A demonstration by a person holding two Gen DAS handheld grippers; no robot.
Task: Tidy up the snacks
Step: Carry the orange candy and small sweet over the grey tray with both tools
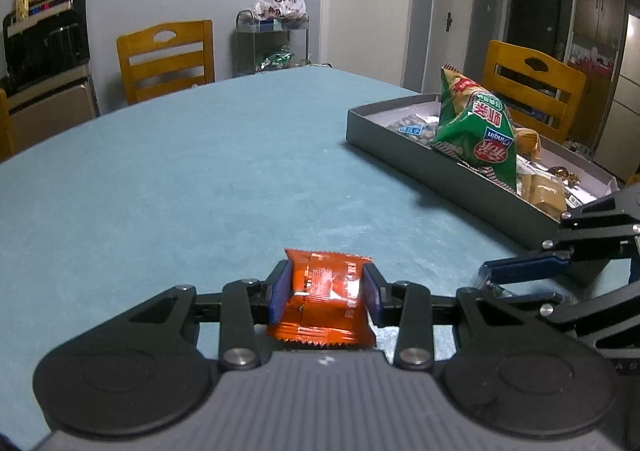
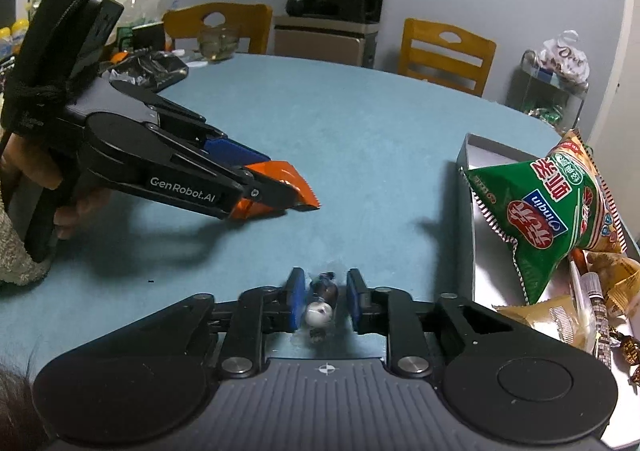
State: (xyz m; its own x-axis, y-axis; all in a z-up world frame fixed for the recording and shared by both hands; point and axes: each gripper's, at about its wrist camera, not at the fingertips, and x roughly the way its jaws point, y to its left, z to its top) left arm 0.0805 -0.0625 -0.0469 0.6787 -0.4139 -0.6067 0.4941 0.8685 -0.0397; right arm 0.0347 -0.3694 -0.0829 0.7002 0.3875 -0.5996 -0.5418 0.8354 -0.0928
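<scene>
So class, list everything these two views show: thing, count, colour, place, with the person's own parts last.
orange snack packet: one, orange, clamped in the left gripper
wrapped candy: one, dark and white, between the right gripper's fingers
green snack bag: one, green, in the box
grey box: one, grey, on the table, right
table: one, blue-green cloth
wooden chairs: two per view, yellow-brown, behind the table
left gripper: black, blue pads
right gripper: black, blue pads
hand: one, gripping the left gripper's handle
</scene>
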